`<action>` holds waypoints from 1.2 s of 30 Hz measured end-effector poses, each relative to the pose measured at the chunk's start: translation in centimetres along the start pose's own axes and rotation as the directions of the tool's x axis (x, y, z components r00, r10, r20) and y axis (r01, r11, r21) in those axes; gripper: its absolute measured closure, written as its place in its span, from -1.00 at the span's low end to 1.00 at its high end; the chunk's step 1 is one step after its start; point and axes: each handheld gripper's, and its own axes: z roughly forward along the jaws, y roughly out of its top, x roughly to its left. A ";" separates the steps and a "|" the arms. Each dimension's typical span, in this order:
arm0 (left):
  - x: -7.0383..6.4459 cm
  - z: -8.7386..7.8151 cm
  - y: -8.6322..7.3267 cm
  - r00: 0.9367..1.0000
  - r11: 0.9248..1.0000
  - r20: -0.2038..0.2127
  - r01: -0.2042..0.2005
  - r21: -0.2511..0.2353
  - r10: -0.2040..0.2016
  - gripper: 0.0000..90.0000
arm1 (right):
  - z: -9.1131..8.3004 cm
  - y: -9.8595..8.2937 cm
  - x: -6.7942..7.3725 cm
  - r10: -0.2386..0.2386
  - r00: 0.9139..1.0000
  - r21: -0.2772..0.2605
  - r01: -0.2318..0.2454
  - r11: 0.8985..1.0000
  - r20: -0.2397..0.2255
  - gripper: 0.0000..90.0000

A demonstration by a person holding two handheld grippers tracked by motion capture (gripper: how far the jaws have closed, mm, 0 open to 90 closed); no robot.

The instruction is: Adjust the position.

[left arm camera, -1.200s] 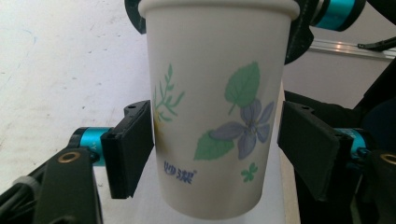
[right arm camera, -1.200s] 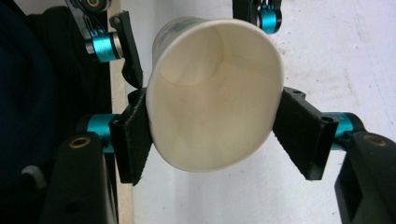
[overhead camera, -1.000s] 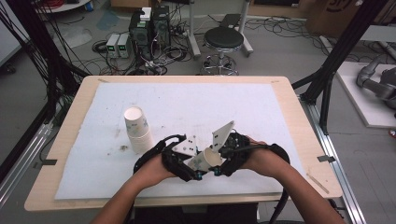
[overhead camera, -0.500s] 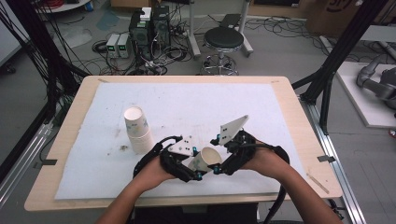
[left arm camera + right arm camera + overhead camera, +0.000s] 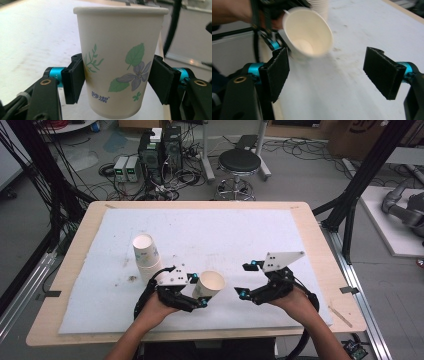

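A white paper cup (image 5: 209,285) with a green leaf and purple flower print (image 5: 120,65) is held off the white mat, its mouth tilted toward the right. My left gripper (image 5: 198,295) is shut on it, one pad (image 5: 75,80) on each side of its wall. The same cup (image 5: 308,35) shows from the front, its empty inside facing the camera. My right gripper (image 5: 244,280) stands open a short way to the cup's right, with nothing between its pads (image 5: 385,72). A stack of paper cups (image 5: 146,256) stands upright on the mat, left of my left hand.
The white mat (image 5: 210,235) covers most of the wooden table (image 5: 310,220). Beyond the far edge stand a black stool (image 5: 239,162) and electronics with cables (image 5: 160,150) on the floor. A black frame post (image 5: 357,190) rises at the right.
The two grippers were close together at the cup. The right gripper has since let go, opened and drawn back to the right, leaving the cup in the left gripper.
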 end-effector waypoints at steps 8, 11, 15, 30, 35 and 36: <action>0.4 -1.6 -0.6 0.997 0.993 -0.068 0.013 -0.114 -0.021 -0.26 | -1.5 -5.5 -1.4 0.127 0.979 -0.112 -0.110 0.988 0.162 -0.53; 0.4 -2.1 -0.6 0.996 0.987 -0.087 0.005 -0.160 -0.019 -0.26 | -1.9 -7.2 -1.8 0.181 0.964 -0.148 -0.154 0.977 0.194 -0.53; 0.4 -2.3 -0.6 0.995 0.980 -0.103 -0.004 -0.200 -0.017 -0.26 | -2.5 -8.6 -2.1 0.214 0.948 -0.179 -0.174 0.968 0.237 -0.53; 0.1 -1.1 -1.3 0.994 0.973 -0.107 0.008 -0.231 -0.033 -0.28 | -3.5 -9.1 -2.1 0.198 0.937 -0.214 -0.139 0.967 0.289 -0.53; 0.1 -1.4 -1.3 0.992 0.972 -0.125 0.004 -0.234 -0.034 -0.28 | -3.7 -9.1 -2.1 0.200 0.937 -0.219 -0.140 0.966 0.286 -0.53; 0.2 -1.4 -1.3 0.991 0.972 -0.127 0.002 -0.235 -0.033 -0.28 | -3.7 -9.1 -2.1 0.196 0.937 -0.219 -0.135 0.966 0.288 -0.53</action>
